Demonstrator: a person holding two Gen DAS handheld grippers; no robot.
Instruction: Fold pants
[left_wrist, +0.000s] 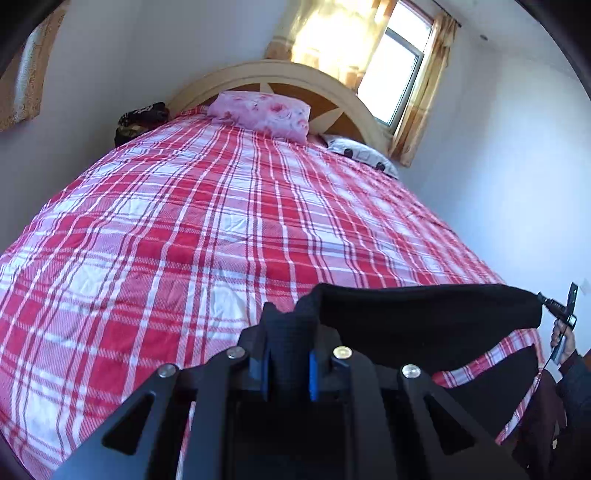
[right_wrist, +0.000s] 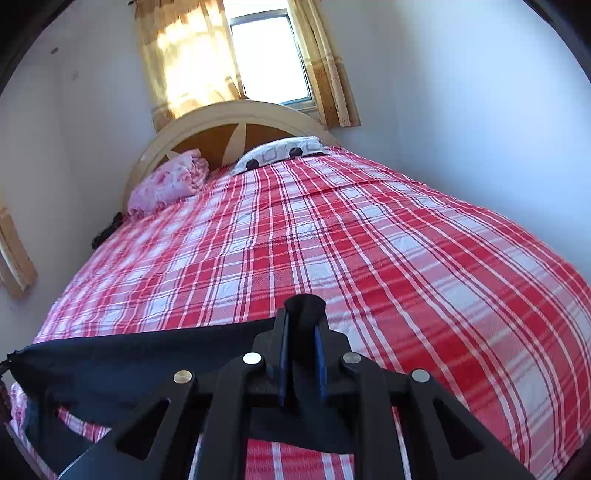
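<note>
Both views are looking up the bed (left_wrist: 221, 221) toward the headboard (right_wrist: 236, 114), with the pants (left_wrist: 424, 310) sitting low in each frame, a black band stretched across the foot of the plaid bedspread. In the left wrist view the left hand-held gripper (left_wrist: 288, 354) is clenching a bunched fold of the dark cloth at lower centre, the fabric rising between the blue pads. From there the edge is running taut to the right side of the frame, where the right hand-held gripper (left_wrist: 554, 308) is pinching the far corner. In the right wrist view the right hand-held gripper (right_wrist: 301, 354) is likewise grasping a tuft of the pants (right_wrist: 129, 354) at lower centre, and the cloth is spreading off toward lower left. Judgement: the fabric is soft, light and limp, sagging in a shallow curve between the two grips and hanging slack below, so it is likely to droop or bunch wherever it is unsupported. It does not look slippery or fragile. The two ends of the top edge are reading as the sensible hold, since tension between them is keeping the panel flat. A drawstring (left_wrist: 550, 302) is showing at the right-hand corner and could snag.
</note>
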